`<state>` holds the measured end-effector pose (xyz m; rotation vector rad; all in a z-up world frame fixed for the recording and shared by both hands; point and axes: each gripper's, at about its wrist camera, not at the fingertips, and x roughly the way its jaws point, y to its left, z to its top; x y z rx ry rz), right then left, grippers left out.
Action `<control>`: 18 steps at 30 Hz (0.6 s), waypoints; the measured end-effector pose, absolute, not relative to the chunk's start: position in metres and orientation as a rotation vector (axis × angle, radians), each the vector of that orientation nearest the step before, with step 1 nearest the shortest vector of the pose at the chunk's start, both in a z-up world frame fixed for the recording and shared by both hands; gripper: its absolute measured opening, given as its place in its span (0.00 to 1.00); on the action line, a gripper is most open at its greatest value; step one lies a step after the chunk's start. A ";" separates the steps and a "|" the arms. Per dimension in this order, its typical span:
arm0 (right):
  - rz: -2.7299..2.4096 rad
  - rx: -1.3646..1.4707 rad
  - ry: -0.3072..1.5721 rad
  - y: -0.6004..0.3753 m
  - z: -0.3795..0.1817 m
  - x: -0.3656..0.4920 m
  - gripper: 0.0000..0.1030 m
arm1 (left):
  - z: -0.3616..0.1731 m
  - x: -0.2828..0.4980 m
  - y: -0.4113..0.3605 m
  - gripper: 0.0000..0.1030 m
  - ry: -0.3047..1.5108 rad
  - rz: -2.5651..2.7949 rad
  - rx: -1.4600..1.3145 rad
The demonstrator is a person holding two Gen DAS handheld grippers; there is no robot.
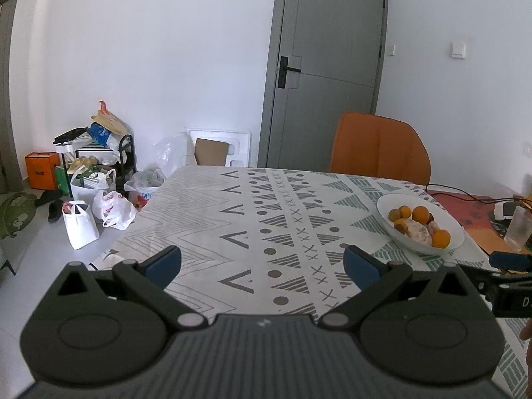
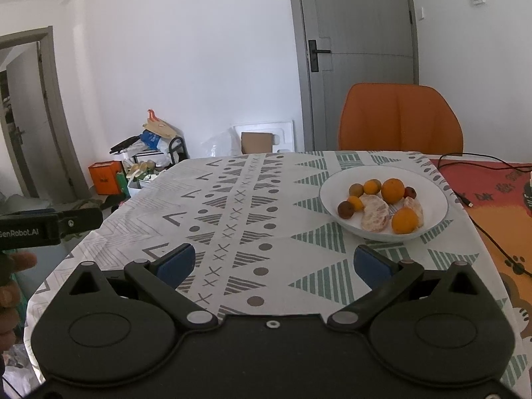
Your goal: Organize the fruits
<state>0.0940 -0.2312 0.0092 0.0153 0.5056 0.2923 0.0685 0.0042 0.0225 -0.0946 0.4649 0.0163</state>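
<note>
- The white bowl [image 2: 429, 179] of fruit sits on the tabletop [image 2: 232, 219] ahead and to the right of both tongs; from the right tongs [image 2: 272, 262] it is near, just beyond the right-hand pad, while from the left tongs [image 1: 262, 266] it lies further off to the right, so the right hand is judged better placed
- Both tongs hang above the cloth with pads wide apart, holding nothing
- The bowl is shallow, round and smooth with a glossy look; no long axis to align with
- Inside it: a large orange [image 2: 393, 190] with dimpled skin, a smaller one [image 2: 404, 220] at the near rim, peeled pale segments [image 2: 375, 216] with a soft stringy surface, and a small dark round fruit [image 2: 345, 209] at the left
- The fruits touch one another, so picking one cleanly probably calls for a top approach
- The patterned cloth looks soft
</note>
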 end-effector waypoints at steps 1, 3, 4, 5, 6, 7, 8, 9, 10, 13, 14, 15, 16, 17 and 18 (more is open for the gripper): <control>0.294 0.015 0.505 -0.231 0.009 0.094 1.00 | 0.023 0.069 0.004 1.00 0.466 0.017 -0.093; 0.297 0.013 0.504 -0.231 0.009 0.094 1.00 | 0.023 0.069 0.003 1.00 0.464 0.020 -0.088; 0.297 0.012 0.504 -0.232 0.008 0.094 1.00 | 0.023 0.069 0.003 1.00 0.463 0.021 -0.088; 0.296 0.012 0.505 -0.232 0.008 0.094 1.00 | 0.024 0.069 0.003 1.00 0.462 0.021 -0.088; 0.295 0.012 0.505 -0.232 0.008 0.094 1.00 | 0.024 0.069 0.003 1.00 0.462 0.022 -0.088; 0.294 0.013 0.506 -0.233 0.008 0.094 1.00 | 0.023 0.069 0.003 1.00 0.461 0.022 -0.088; 0.294 0.015 0.506 -0.233 0.008 0.094 1.00 | 0.023 0.069 0.002 1.00 0.461 0.022 -0.088; 0.293 0.016 0.507 -0.234 0.008 0.095 1.00 | 0.023 0.069 0.003 1.00 0.463 0.021 -0.088; 0.292 0.016 0.506 -0.234 0.008 0.095 1.00 | 0.023 0.069 0.003 1.00 0.464 0.021 -0.088; 0.286 0.016 0.508 -0.234 0.006 0.097 1.00 | 0.023 0.069 0.002 1.00 0.470 0.021 -0.088; 0.281 0.019 0.510 -0.234 0.006 0.098 1.00 | 0.022 0.069 0.002 1.00 0.472 0.021 -0.088; 0.278 0.021 0.513 -0.235 0.005 0.099 1.00 | 0.022 0.069 0.003 1.00 0.474 0.018 -0.087; 0.277 0.023 0.515 -0.235 0.005 0.099 1.00 | 0.022 0.070 0.003 1.00 0.475 0.017 -0.086; 0.278 0.024 0.515 -0.235 0.004 0.099 1.00 | 0.022 0.070 0.003 1.00 0.474 0.017 -0.086; 0.278 0.022 0.514 -0.235 0.004 0.099 1.00 | 0.022 0.070 0.004 1.00 0.473 0.016 -0.087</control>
